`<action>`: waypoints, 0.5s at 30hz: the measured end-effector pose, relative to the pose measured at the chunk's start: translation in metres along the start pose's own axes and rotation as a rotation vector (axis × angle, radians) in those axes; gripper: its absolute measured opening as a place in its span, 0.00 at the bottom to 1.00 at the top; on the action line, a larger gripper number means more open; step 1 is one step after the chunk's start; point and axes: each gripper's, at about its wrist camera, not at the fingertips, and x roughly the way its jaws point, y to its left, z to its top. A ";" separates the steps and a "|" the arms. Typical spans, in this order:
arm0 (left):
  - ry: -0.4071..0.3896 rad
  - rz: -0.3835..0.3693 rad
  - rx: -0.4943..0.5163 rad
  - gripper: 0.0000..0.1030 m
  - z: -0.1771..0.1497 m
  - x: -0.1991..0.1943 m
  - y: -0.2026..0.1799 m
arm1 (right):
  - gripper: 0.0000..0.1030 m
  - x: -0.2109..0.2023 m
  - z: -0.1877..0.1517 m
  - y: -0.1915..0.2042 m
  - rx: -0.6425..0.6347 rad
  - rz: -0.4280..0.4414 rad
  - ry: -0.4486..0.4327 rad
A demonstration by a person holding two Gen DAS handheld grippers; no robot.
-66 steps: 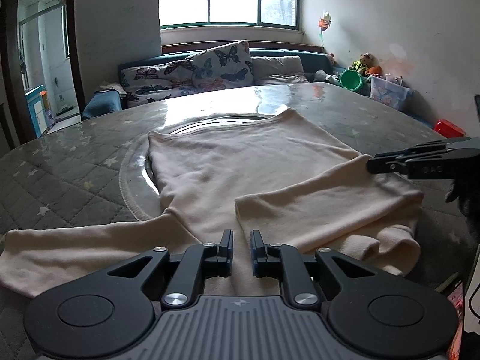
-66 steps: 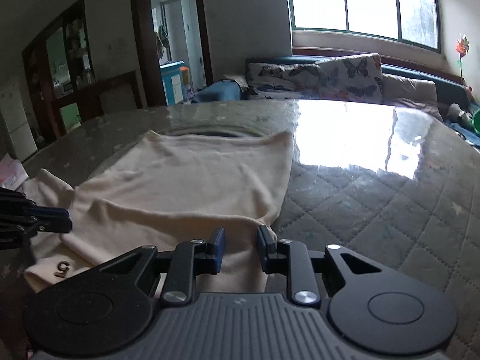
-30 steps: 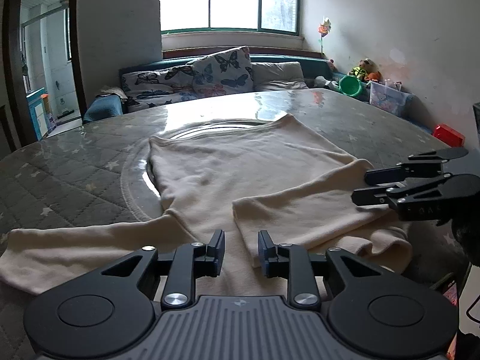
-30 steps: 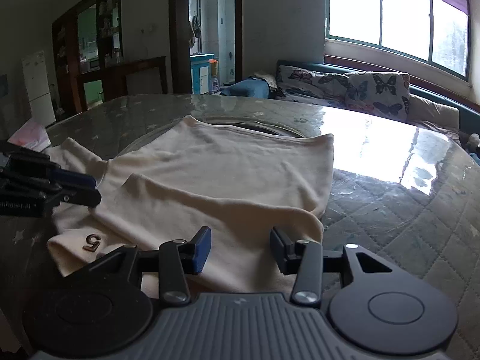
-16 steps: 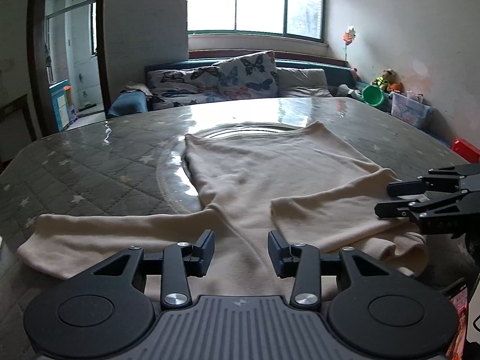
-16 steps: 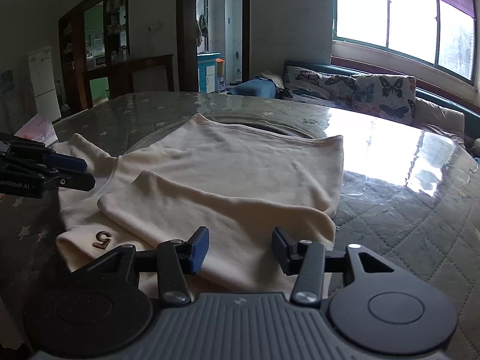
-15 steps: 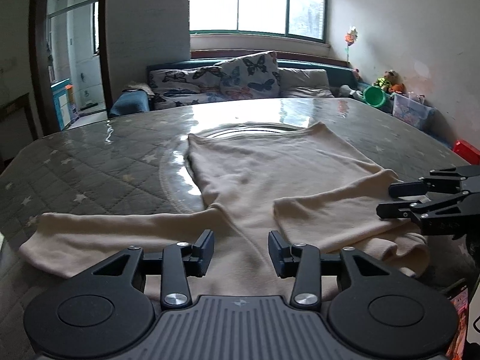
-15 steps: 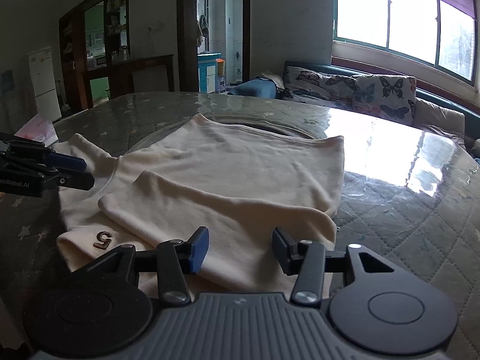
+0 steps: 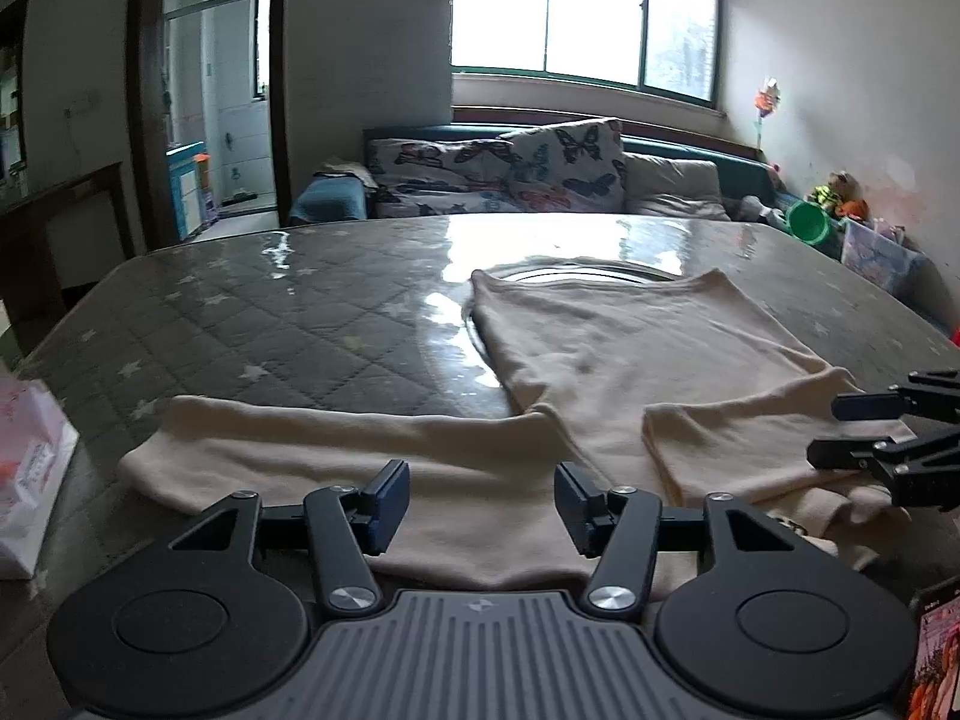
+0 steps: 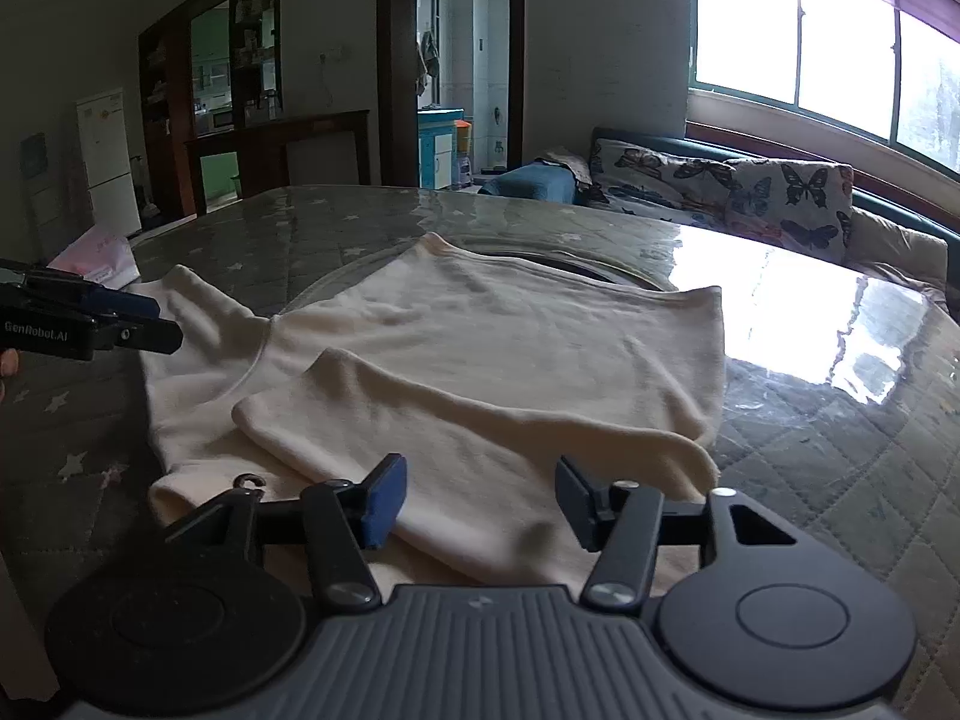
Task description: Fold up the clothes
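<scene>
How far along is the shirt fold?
Done: one sleeve is folded across the cream shirt. In hand: nothing; the left gripper and right gripper are both open above the cloth. Left: the other sleeve lies stretched out on the table, and the body is unfolded.

My left gripper (image 9: 482, 501) hangs low with its jaws spread wide, holding nothing. My right gripper (image 10: 480, 501) does likewise, just to its right.
</scene>
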 end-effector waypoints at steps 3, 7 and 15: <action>-0.005 0.021 -0.017 0.62 -0.001 -0.003 0.007 | 0.58 0.003 0.000 0.004 -0.006 0.006 0.001; -0.009 0.048 -0.037 0.68 -0.003 -0.005 0.015 | 0.67 0.006 0.000 0.009 -0.014 0.015 0.003; -0.015 0.089 -0.077 0.85 -0.006 -0.007 0.027 | 0.74 0.013 0.000 0.011 -0.003 0.019 0.014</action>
